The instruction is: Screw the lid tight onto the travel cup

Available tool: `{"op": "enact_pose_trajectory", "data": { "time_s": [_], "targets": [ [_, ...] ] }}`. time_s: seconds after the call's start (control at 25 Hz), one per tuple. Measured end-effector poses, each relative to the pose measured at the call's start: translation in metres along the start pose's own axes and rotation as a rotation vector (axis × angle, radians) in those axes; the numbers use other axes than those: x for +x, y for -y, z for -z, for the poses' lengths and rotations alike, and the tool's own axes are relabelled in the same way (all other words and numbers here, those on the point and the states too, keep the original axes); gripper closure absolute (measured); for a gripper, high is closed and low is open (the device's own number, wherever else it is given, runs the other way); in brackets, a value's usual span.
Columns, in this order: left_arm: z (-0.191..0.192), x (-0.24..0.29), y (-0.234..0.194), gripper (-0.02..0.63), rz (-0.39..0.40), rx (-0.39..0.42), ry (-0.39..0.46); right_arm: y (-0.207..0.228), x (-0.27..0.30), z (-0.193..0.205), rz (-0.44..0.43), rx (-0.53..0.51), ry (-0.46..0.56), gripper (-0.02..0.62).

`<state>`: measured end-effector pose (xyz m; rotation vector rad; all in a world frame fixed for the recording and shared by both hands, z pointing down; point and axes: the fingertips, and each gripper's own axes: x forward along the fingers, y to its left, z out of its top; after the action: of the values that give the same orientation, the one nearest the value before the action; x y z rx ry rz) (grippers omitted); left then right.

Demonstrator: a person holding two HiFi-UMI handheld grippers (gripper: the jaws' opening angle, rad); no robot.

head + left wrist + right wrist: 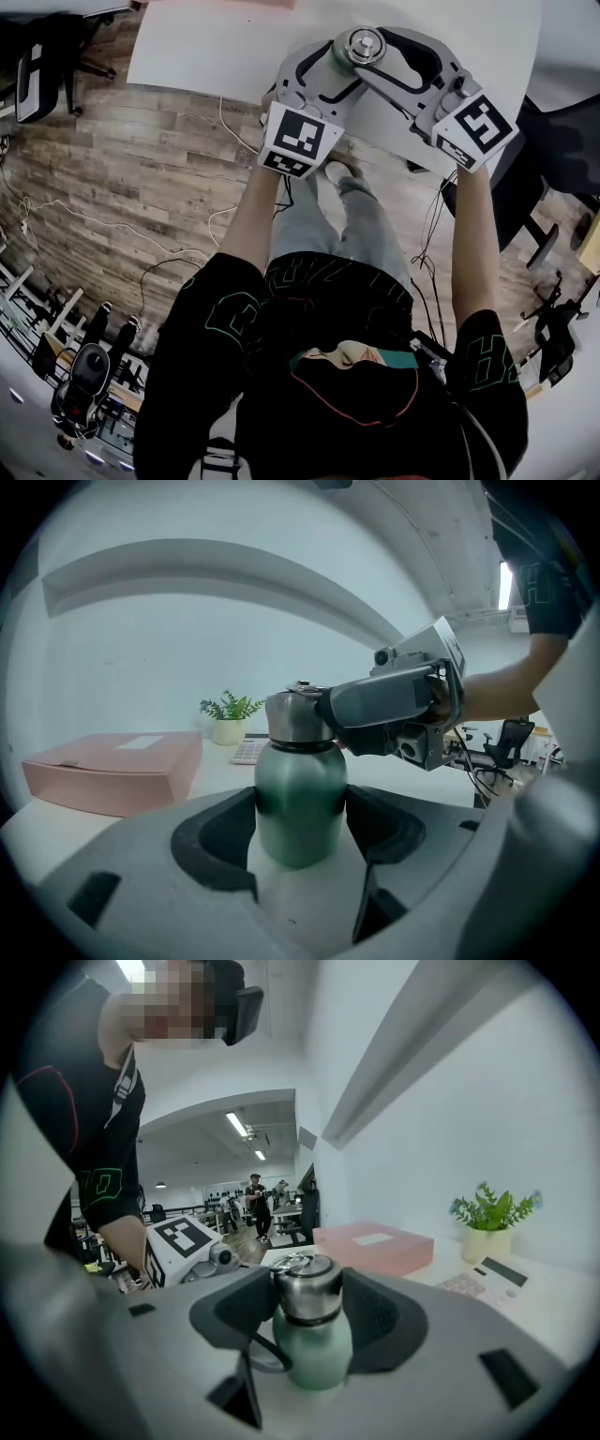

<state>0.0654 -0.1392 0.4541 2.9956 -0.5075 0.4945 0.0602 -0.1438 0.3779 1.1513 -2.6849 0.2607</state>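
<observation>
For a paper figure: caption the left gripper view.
The left gripper clamps the green travel cup while the right gripper grips its steel lid.

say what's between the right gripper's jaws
The lid of the travel cup stands between the jaws of the right gripper, pads against its sides; the right gripper view shows it.

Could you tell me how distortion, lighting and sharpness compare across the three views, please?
Head view: evenly lit, sharp, only mild wide-angle bending. Left gripper view: strong fisheye, dark corners, cool cast, cup sharp. Right gripper view: same fisheye and dark corners, bright ceiling lights, lid sharp.
</observation>
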Motion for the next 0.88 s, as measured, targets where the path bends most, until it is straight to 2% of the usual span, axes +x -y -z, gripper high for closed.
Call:
{"op": "enact_pose_trajectory", "data": {
  "time_s": [0.24,0.72,0.88],
  "targets": [
    [0.0015,0.0012,0.0001,0.295,-0.006,-0.005,0.002,0.0019,-0.0001,0.0032,0.122,-0.012,0.007,0.354],
    [0.0008,0.0006,0.0017,0.295,-0.016,-0.010,0.004,0.0029,-0.0056,0.0059,0.522,0.011,0.104,0.364],
    [0.0000,-0.0004,0.0036,0.295,-0.015,-0.009,0.007,-0.0003,-0.0064,0.0035,0.637,-0.003,0.105,0.364]
  ]
}}
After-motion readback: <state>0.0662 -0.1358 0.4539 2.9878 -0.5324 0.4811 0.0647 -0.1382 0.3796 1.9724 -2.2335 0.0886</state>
